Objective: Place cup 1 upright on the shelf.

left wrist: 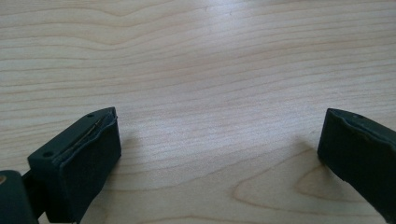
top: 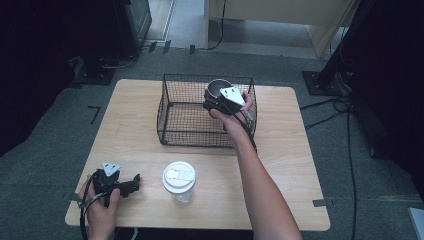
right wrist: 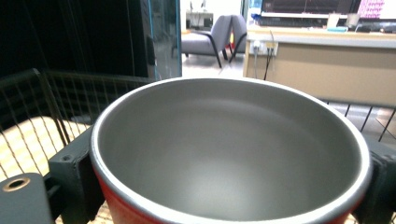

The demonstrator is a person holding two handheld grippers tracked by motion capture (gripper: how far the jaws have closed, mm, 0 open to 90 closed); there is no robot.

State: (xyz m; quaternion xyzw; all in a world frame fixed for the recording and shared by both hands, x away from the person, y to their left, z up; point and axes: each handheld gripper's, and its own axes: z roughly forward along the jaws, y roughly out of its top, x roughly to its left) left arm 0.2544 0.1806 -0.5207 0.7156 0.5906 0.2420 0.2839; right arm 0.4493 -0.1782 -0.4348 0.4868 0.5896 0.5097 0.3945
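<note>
The black wire mesh basket [top: 176, 111] stands on the far middle of the light wooden table [top: 287, 170]. In front of the basket, near the table's front edge, stands the clear plastic jar with white lid [top: 179, 181]. Left of this jar rests the left gripper [top: 131, 184]. Over the basket's far right corner, the right gripper [top: 214, 97] holds the round red metal cup [top: 219, 88].

Red cup [right wrist: 224, 154] w/ grey inside, black wire basket [top: 170, 107], white lid [top: 178, 176], pale woodgrain table [top: 135, 135].

Light wood-grain table [top: 130, 120] on grey carpet. Black wire basket [top: 170, 112] stands at far centre. Clear tumbler with white lid [top: 179, 180] stands near front edge, well apart from basket.
</note>
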